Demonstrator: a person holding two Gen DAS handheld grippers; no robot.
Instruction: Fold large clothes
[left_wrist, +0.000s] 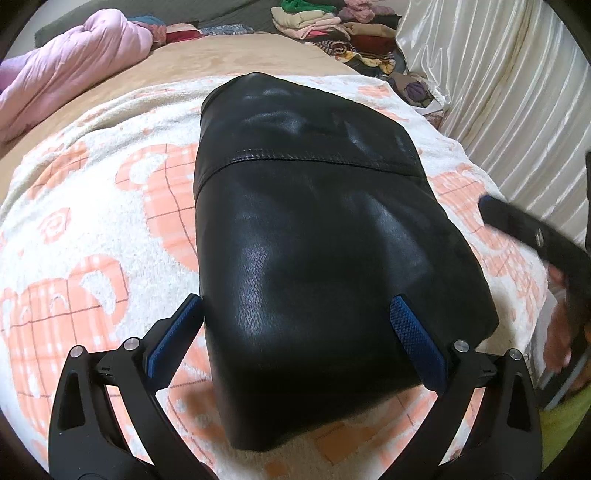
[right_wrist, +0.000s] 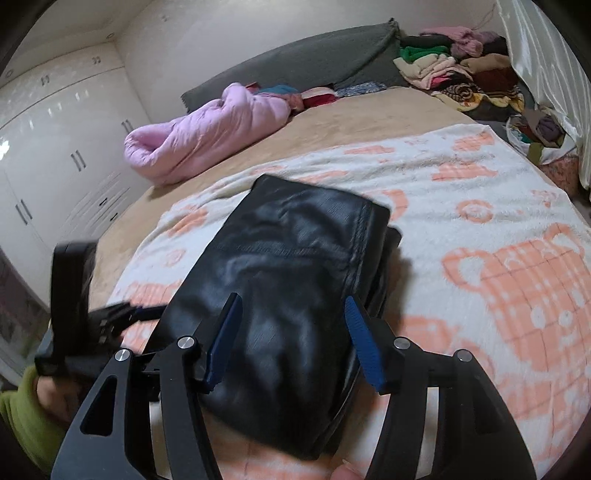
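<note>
A black leather garment (left_wrist: 314, 236) lies folded into a thick rectangular bundle in the middle of the left wrist view, on a white blanket with orange bear prints (left_wrist: 92, 229) that covers the near part of a bed. A stitched seam crosses the bundle in the upper half of the frame. The left gripper (left_wrist: 297, 332) hangs over the near end of the bundle at the bottom of the frame, its blue-padded fingers (left_wrist: 415, 347) spread wide, one off the left edge of the leather and one over it; they grasp nothing.

In the right wrist view the same garment (right_wrist: 288, 280) fills the centre and lower middle, and layered edges show along its right side. The right gripper (right_wrist: 293, 339) sits above its near end with the fingers (right_wrist: 364, 343) wide apart and nothing clamped between them. The left gripper shows blurred at the left edge (right_wrist: 110, 317).

A rolled pink quilt (right_wrist: 207, 133) lies in the upper left on a tan sheet (right_wrist: 369, 114), a heap of assorted clothes (right_wrist: 454, 70) fills the upper right, and white wardrobe doors (right_wrist: 55, 147) line the far left
</note>
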